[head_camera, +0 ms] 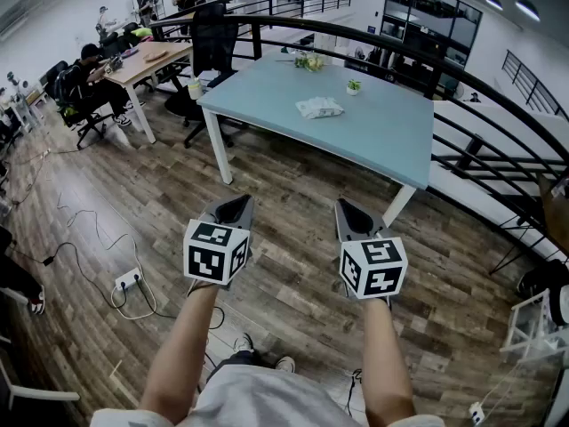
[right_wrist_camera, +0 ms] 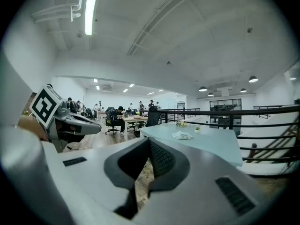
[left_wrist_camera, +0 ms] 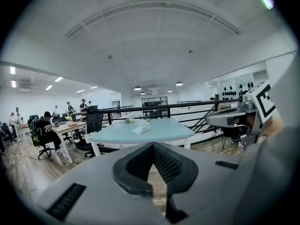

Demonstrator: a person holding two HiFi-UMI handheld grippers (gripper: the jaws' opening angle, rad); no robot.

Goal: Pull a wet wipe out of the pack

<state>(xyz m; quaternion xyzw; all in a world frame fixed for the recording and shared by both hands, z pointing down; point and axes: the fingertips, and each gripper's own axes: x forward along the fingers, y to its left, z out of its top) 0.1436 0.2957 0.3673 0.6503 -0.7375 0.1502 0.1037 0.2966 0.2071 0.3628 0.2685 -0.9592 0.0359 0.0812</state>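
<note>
The wet wipe pack [head_camera: 318, 107], white and crumpled-looking, lies on a pale blue table [head_camera: 382, 132] some way ahead of me. It also shows small in the left gripper view as the pack [left_wrist_camera: 140, 130] and in the right gripper view as the pack [right_wrist_camera: 182, 135]. I stand on the wooden floor well short of the table. My left gripper [head_camera: 233, 205] and right gripper [head_camera: 348, 208] are held side by side at waist height, both pointing toward the table. Both are shut, tips together, with nothing between them, as with the left gripper [left_wrist_camera: 151, 144] and right gripper [right_wrist_camera: 149, 142].
A small potted plant [head_camera: 354, 85] and some greenery [head_camera: 309, 60] stand on the table's far side. A black railing [head_camera: 471, 96] curves behind and to the right. A black office chair [head_camera: 213, 43] stands at the table's left end, with people at a wooden desk [head_camera: 147, 60] beyond. A power strip [head_camera: 129, 280] and cables lie on the floor to the left.
</note>
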